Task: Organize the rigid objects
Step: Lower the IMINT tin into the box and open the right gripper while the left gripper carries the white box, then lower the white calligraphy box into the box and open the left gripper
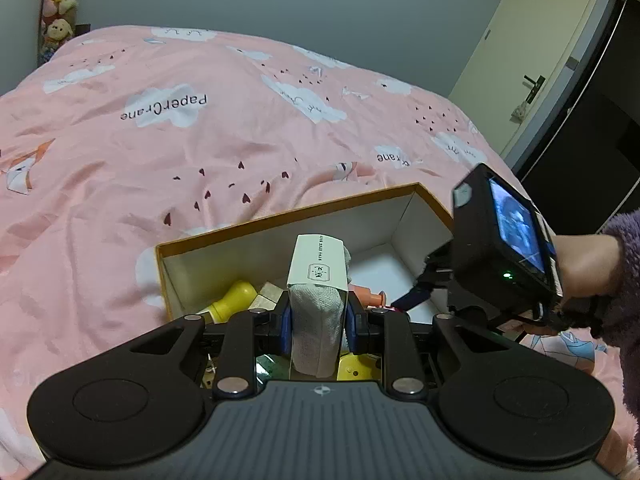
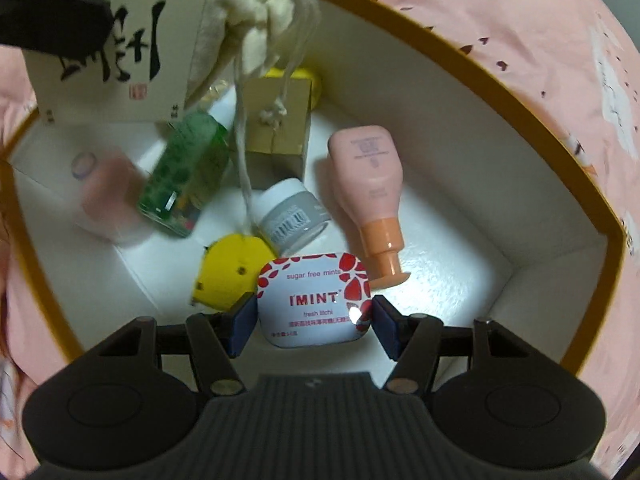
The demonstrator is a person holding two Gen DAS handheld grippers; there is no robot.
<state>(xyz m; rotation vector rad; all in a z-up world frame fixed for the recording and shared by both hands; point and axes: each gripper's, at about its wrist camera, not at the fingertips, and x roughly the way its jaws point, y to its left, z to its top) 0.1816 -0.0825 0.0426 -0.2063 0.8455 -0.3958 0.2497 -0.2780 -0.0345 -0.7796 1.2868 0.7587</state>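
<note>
My left gripper (image 1: 318,320) is shut on a white carton (image 1: 318,264) with a cloth drawstring pouch (image 1: 316,324) stuffed in it, held tilted over the orange-rimmed white storage box (image 1: 280,216). In the right wrist view that carton (image 2: 120,40) and the pouch (image 2: 256,12) hang at the top left over the box (image 2: 520,112). My right gripper (image 2: 314,320) points down into the box, its blue pads against both sides of a white and red mint tin (image 2: 312,296).
Lying in the box are a pink bottle with an orange cap (image 2: 368,176), a grey jar (image 2: 292,216), a yellow piece (image 2: 228,272), a green bottle (image 2: 184,176) and a gold carton (image 2: 280,132). The box sits on a pink bed cover (image 1: 200,140). A door (image 1: 532,60) stands at the far right.
</note>
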